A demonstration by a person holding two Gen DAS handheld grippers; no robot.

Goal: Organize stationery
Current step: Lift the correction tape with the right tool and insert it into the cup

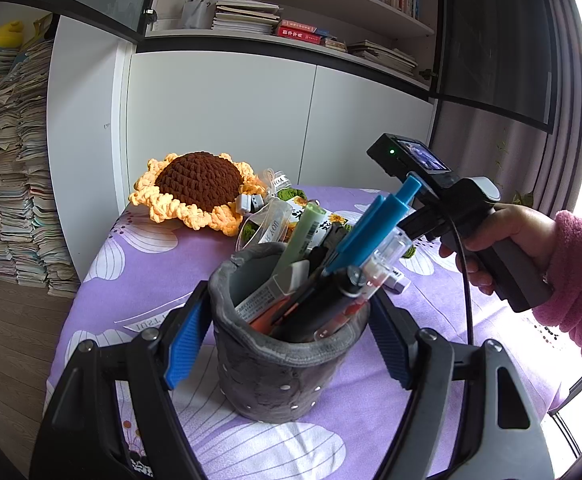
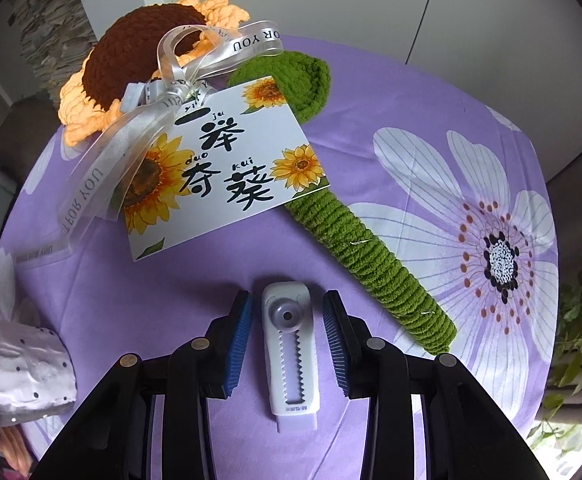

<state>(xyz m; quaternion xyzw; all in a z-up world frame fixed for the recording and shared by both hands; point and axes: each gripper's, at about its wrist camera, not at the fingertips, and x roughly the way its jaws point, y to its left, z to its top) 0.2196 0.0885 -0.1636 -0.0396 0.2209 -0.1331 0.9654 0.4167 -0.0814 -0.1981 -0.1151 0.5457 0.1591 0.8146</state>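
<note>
A grey felt pen holder [image 1: 275,380] stands on the purple floral tablecloth [image 1: 139,264]. It is packed with a blue pen [image 1: 371,224], a green highlighter [image 1: 303,236] and several other pens. My left gripper [image 1: 289,320] is shut on it, a blue pad pressed to each side. A white sliding-case eraser [image 2: 291,356] lies flat on the cloth. My right gripper [image 2: 287,296] points down over it, open, with a gap between each pad and the case. The holder's wall [image 2: 19,372] shows at the lower left of the right wrist view. A hand [image 1: 503,236] in a pink sleeve holds the right gripper behind the holder.
A crochet sunflower [image 2: 139,48] with a green stem [image 2: 367,264], a printed card [image 2: 219,168] and a ribbon lies just beyond the eraser. Tall stacks of books [image 1: 11,160] stand on the floor at left. White cabinets and shelves [image 1: 251,20] rise behind the table.
</note>
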